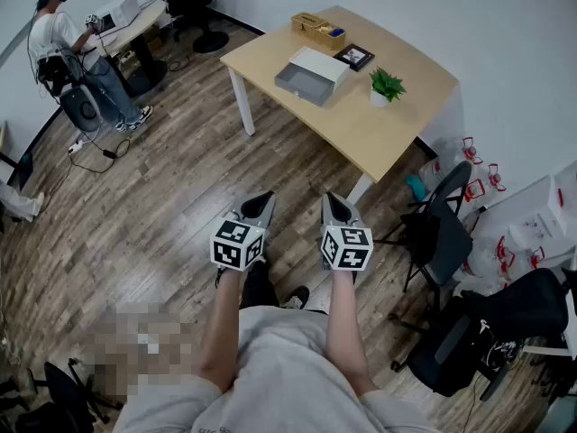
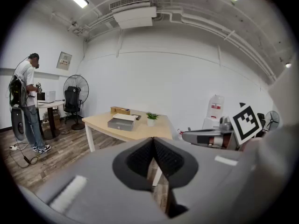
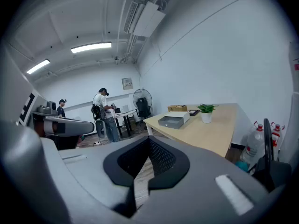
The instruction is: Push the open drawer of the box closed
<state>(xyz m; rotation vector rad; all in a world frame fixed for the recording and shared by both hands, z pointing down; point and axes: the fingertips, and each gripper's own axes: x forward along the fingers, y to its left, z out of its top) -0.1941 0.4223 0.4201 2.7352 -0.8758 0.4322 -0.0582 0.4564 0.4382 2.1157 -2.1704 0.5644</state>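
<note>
Dark wood planks cover the floor point(image 1: 171, 197), and the walls point(image 1: 505, 16) are plain white. A pale wooden bench point(image 1: 406, 120) on white legs stands near the corner. A black office chair point(image 1: 442, 237) sits just beside it, and another point(image 1: 509, 327) is further along. Against the far wall is a second desk point(image 1: 135, 21), with a standing fan point(image 2: 75, 87) close by and cables point(image 1: 90, 156) trailing over the floor near it. Overhead, strip lights point(image 3: 91, 47) glow on a white ceiling with exposed pipes and what looks like an air-conditioning unit point(image 2: 134, 15). A large water bottle point(image 2: 216, 107) stands by the wall.
</note>
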